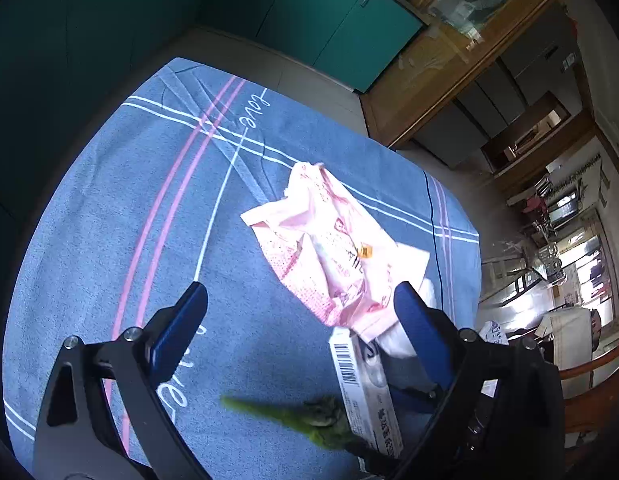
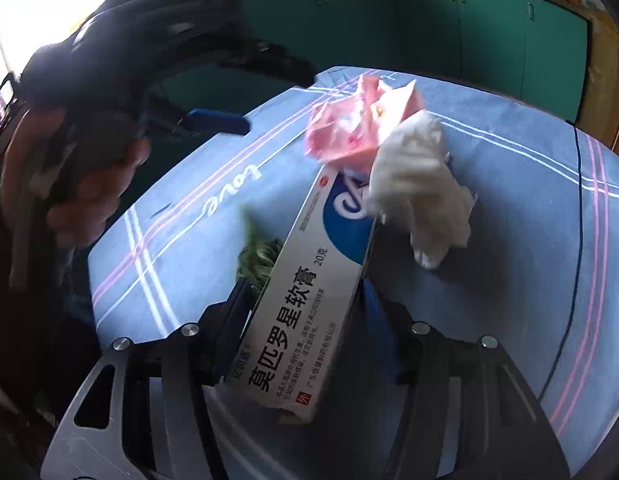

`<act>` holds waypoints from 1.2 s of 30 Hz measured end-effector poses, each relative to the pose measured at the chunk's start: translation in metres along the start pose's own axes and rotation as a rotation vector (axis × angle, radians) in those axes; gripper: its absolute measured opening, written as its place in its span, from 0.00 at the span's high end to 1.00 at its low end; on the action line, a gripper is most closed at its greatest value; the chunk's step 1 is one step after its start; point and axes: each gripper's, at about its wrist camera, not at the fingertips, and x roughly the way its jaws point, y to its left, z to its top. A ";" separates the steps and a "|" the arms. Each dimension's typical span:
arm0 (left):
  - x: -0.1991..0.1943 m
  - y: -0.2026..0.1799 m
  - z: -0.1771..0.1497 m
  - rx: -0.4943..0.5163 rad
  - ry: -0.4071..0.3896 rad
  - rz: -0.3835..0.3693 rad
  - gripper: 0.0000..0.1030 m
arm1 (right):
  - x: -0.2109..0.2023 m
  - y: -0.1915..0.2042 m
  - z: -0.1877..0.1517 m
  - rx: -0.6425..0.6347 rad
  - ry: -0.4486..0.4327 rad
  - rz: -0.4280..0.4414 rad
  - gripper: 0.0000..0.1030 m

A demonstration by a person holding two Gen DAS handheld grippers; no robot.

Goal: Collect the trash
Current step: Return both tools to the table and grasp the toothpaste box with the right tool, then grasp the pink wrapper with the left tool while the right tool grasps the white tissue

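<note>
A blue striped cloth [image 2: 509, 200] covers the worktop. On it lie a pink wrapper [image 1: 329, 248], white tissue [image 2: 421, 196] and green scrap [image 2: 257, 256]. The right hand-held gripper [image 2: 305, 312] pinches the ointment box [image 2: 305, 300]; held skewed, it might slip. The left hand-held gripper [image 1: 301, 304] stands spread, empty.

Daylight glare from window [image 2: 49, 4]; strong fisheye bending, dark corners; motion blur in right view.
</note>
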 end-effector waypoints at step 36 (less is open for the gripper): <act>-0.009 0.017 0.007 -0.056 -0.095 0.031 0.06 | -0.036 -0.060 -0.018 0.225 -0.125 -0.200 0.48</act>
